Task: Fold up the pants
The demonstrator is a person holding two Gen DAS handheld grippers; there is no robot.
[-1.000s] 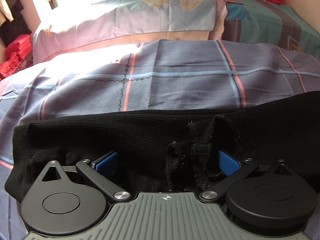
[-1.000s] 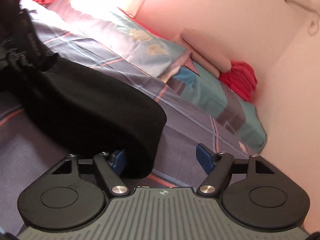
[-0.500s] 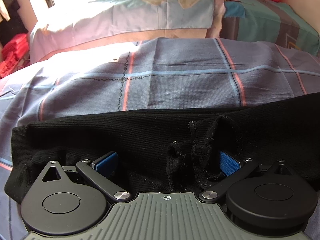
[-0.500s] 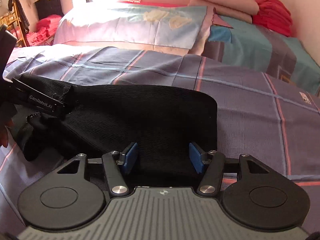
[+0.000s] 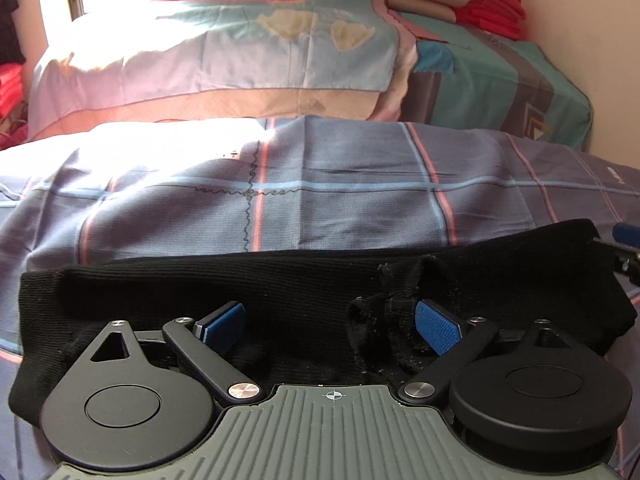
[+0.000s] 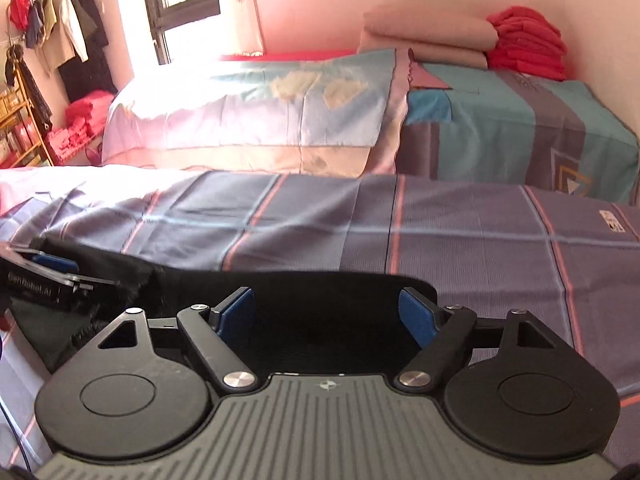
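Observation:
The black knit pants [image 5: 280,280] lie in a folded band across the near part of the bed. My left gripper [image 5: 330,326] is open over them, its blue pads spread, with a bunched ridge of cloth [image 5: 384,320] beside the right pad. My right gripper [image 6: 328,314] is open over the pants' other end [image 6: 320,292], whose rounded edge lies flat on the sheet. The left gripper shows at the left edge of the right wrist view [image 6: 44,276]. A blue tip of the right gripper shows at the right edge of the left wrist view [image 5: 626,236].
The bed has a grey-blue plaid sheet [image 5: 340,200]. Pillows in pale blue [image 5: 224,52] and teal [image 6: 520,128] cases line the far side. Folded beige [image 6: 428,36] and red [image 6: 528,44] blankets are stacked behind. A clothes rack [image 6: 48,32] stands at the left by the window.
My right gripper swung from a tilted view to level and now sits over the flat end of the pants. The left gripper tilted up slightly; the pants under it barely moved.

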